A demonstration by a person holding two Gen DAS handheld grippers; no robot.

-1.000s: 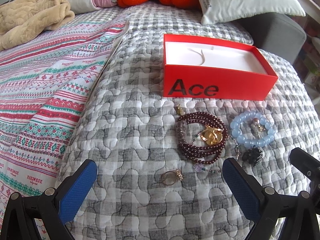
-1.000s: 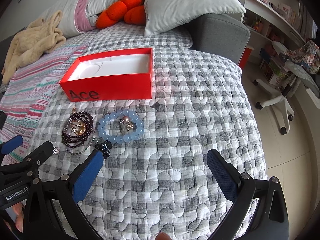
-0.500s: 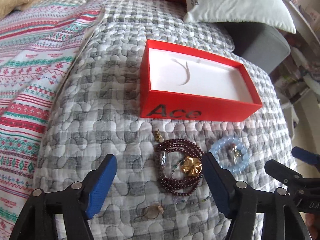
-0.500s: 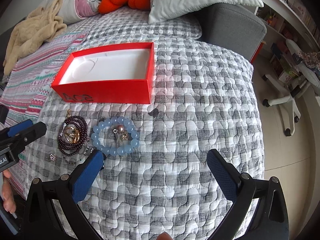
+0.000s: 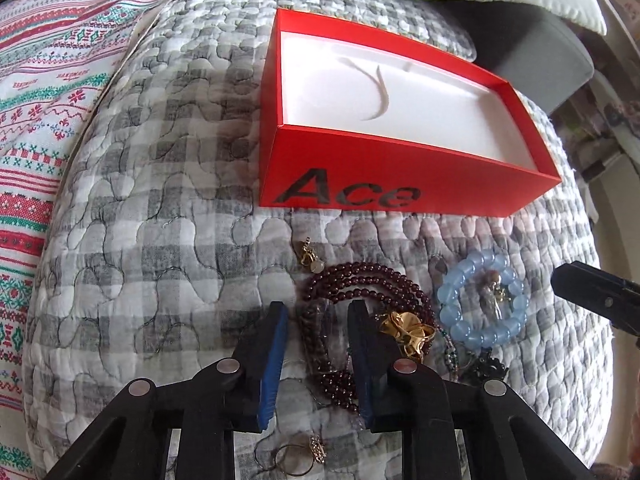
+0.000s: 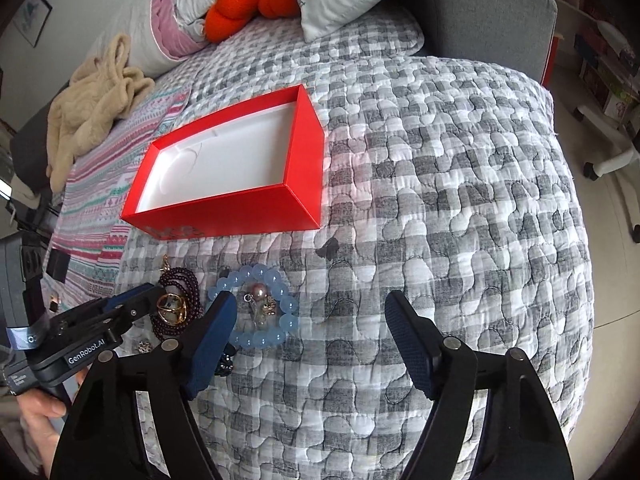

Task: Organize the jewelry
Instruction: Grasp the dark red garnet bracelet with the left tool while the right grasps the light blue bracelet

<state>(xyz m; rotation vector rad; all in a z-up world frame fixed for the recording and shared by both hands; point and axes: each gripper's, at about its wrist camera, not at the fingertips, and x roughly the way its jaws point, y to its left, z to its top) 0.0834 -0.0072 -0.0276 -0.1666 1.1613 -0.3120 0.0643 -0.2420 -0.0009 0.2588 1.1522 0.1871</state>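
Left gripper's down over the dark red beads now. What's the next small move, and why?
Probably finish closing the left gripper, whose jaws have just been closing: strands of the dark red bead bracelet already lie between its fingers, not visibly pinched. Then lift toward the red box, which holds no jewelry yet.

The left gripper (image 5: 316,320) has dropped closer to the quilt, and its jaws have just been closing around the dark red bead bracelet (image 5: 360,280). The right gripper (image 6: 308,312) has neared the blue bead bracelet (image 6: 276,320), its jaws just narrowing, nothing between them.
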